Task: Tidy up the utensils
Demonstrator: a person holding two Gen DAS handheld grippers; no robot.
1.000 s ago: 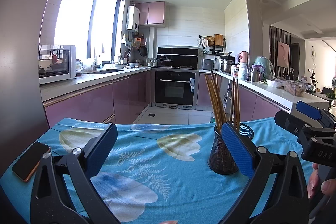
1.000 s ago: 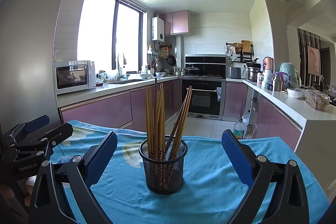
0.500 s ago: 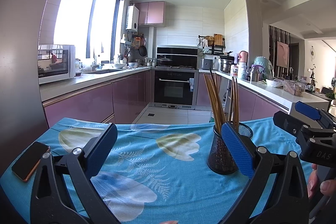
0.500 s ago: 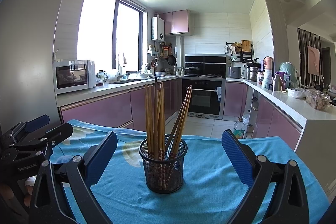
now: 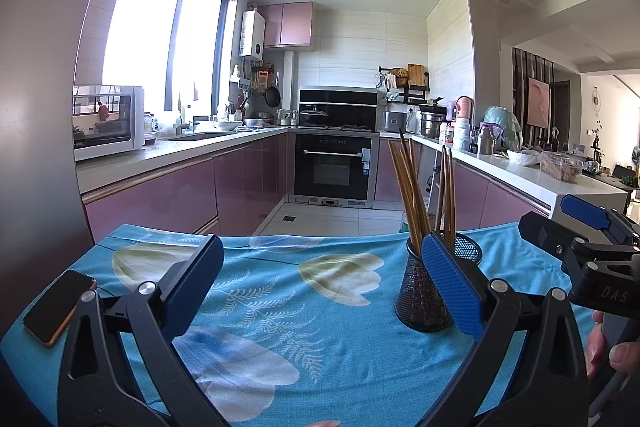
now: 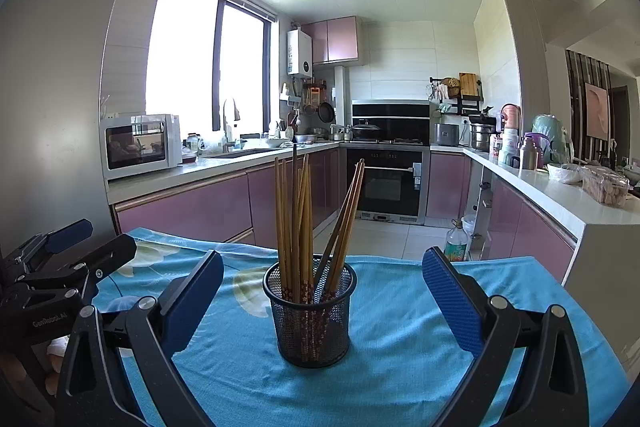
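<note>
Mesh cup mid-table, chopsticks upright inside: stowed. Right gripper spread, empty, facing cup. Left gripper spread, empty.

A home kitchen (pink cabinets, built-in oven, microwave).

We see a black wire-mesh cylindrical holder standing upright, centred ahead between the right gripper's spread fingers; slim brown wooden chopsticks lean inside, patterned ends down.
</note>
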